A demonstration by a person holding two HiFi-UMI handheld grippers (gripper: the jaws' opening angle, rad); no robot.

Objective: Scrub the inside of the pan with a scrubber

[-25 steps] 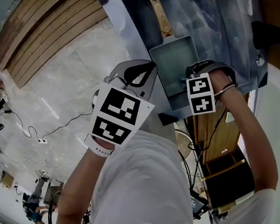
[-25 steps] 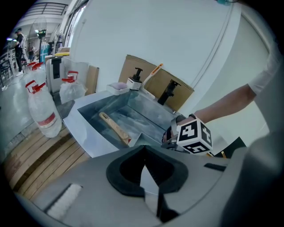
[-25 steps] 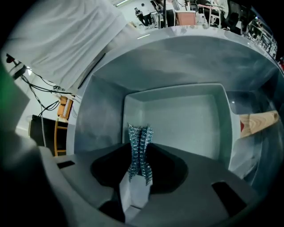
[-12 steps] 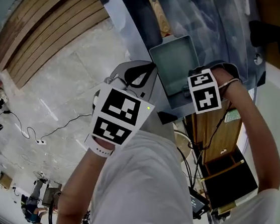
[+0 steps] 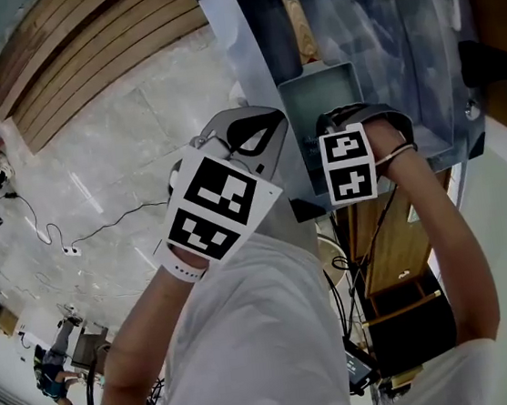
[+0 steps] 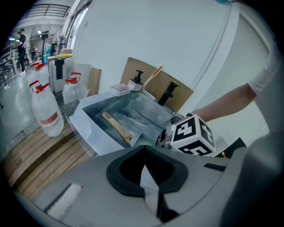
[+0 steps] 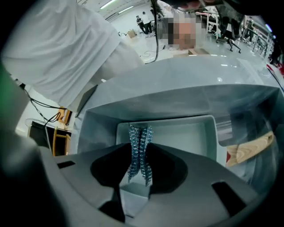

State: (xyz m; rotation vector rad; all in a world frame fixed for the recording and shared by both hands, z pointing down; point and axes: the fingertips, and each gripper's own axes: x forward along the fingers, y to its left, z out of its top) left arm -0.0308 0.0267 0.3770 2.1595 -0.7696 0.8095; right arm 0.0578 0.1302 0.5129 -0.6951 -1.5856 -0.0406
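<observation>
Shift: right gripper further left over the near end of the pan than half a second ago.
Sink: steel, pan lying flat on its floor.
Pan: rectangular, long axis running away from the body, wooden handle pointing at the far wall; stiff, probably slick, best steadied by the handle.
Left gripper: jaws together, empty, clear of the sink.
Scrubber: metal mesh, likely light and springy, pinched between the right jaws, tip over the pan's inside.
</observation>
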